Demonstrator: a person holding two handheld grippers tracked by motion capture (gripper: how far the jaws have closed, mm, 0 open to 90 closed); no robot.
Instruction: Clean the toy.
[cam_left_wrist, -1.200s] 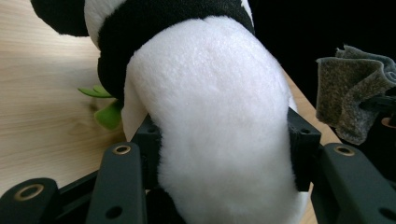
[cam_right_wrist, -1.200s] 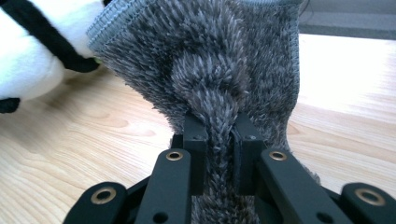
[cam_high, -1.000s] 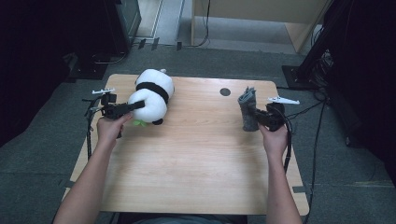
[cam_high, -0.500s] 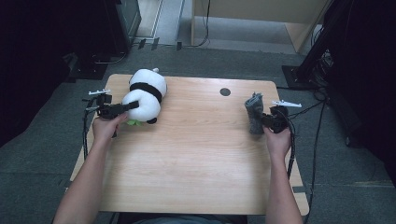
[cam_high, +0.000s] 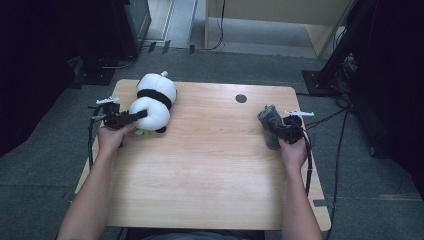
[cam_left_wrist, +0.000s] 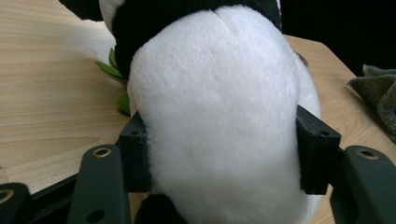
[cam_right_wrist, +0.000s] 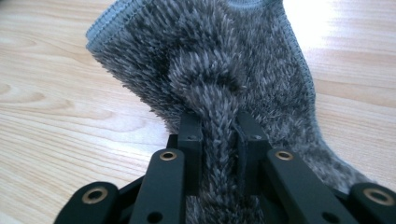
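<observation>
A black-and-white panda plush lies on the wooden table at the far left, with a green leaf under it. My left gripper holds its white rear end. Both pads touch the plush's sides, and the jaws have just been opening around it. At the right, my right gripper pinches a fold of a grey fuzzy cloth. The fold sits tight between the jaws, which have just been opening a little. The cloth's far end rests on the table.
A small black hole sits in the tabletop near the far edge. Cables trail from both grippers over the table's sides. Dark equipment stands and a wooden cabinet stand on the floor beyond.
The right gripper has come down and nearer the person with the grey cloth, which now reaches the table. The left gripper and panda have shifted slightly left and down.
</observation>
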